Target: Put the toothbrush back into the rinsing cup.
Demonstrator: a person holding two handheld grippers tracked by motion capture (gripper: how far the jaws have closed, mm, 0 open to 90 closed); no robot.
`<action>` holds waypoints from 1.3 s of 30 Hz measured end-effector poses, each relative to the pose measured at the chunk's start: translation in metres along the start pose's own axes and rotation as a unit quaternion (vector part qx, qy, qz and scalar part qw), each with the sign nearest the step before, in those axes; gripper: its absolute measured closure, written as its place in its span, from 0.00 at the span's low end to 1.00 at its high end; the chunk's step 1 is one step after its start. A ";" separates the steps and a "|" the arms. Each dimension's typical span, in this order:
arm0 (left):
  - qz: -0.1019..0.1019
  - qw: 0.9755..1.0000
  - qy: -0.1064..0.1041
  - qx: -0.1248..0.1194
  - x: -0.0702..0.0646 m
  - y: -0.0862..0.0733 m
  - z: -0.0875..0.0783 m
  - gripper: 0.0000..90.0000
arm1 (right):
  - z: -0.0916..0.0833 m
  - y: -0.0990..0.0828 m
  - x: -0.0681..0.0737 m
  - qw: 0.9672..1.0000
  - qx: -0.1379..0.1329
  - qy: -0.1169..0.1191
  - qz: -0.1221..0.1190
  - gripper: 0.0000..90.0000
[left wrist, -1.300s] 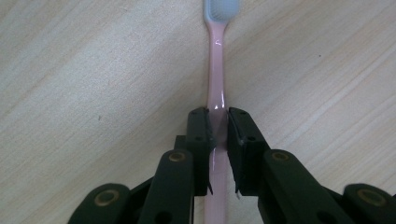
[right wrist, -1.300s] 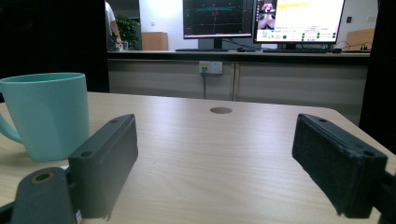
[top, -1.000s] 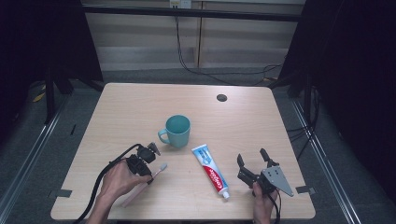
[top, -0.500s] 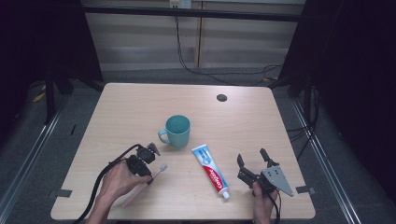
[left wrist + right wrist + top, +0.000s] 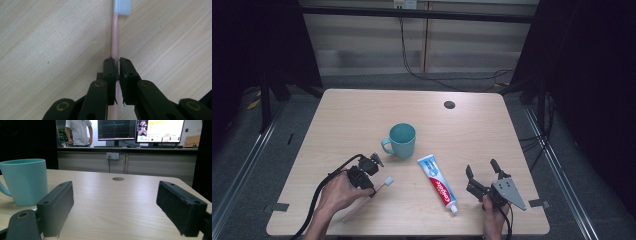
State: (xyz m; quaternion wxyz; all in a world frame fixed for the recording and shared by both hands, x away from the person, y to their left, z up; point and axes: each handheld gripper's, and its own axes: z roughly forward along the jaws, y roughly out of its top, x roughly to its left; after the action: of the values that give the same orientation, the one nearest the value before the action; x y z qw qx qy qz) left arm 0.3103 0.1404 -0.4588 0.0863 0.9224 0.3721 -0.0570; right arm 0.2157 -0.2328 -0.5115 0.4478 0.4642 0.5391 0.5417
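1. Gripping the pink toothbrush (image 5: 114, 37): our left tongs (image 5: 118, 65) are clamped on its thin handle, bristle head ahead of the tips, brush lying on the table (image 5: 362, 120).
2. Right tongs (image 5: 483, 170) sit spread wide, holding nothing; toothpaste tube (image 5: 438, 181) lies just to their left.
3. Teal mug (image 5: 402, 140) stands beyond the left tongs, past the bristles.
4. Risk, as we judge it: the narrow round handle could twist or slip in the pinch when lifted.
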 end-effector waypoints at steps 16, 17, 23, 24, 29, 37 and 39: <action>-0.008 0.998 -0.036 -0.043 0.003 -0.004 -0.003 0.94 | 0.000 0.000 0.000 1.000 0.000 0.000 -0.001 0.15; -0.012 0.998 -0.042 -0.052 0.003 -0.005 -0.005 0.94 | 0.000 0.000 0.000 1.000 0.001 0.000 0.000 0.15; -0.011 0.994 -0.050 -0.099 0.005 -0.009 -0.017 0.94 | 0.000 0.000 0.000 1.000 0.001 0.000 0.000 0.15; -0.013 0.993 -0.053 -0.103 0.005 -0.009 -0.018 0.94 | 0.000 0.000 0.000 1.000 0.001 0.000 0.000 0.15; -0.016 0.990 -0.058 -0.128 0.007 -0.013 -0.025 0.94 | 0.000 0.000 0.000 1.000 0.001 0.000 0.000 0.15; -0.028 0.981 -0.071 -0.177 0.010 -0.020 -0.041 0.94 | 0.000 0.000 0.000 1.000 0.000 0.000 -0.001 0.15; -0.023 0.976 -0.074 -0.204 0.012 -0.024 -0.051 0.94 | 0.000 0.000 0.000 1.000 0.001 0.000 0.000 0.15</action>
State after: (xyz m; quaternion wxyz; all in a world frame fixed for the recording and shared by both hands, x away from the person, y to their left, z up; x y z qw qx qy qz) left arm 0.3046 0.1761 -0.4141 0.2986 0.8698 0.3896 -0.0501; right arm 0.2159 -0.2329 -0.5115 0.4474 0.4644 0.5395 0.5414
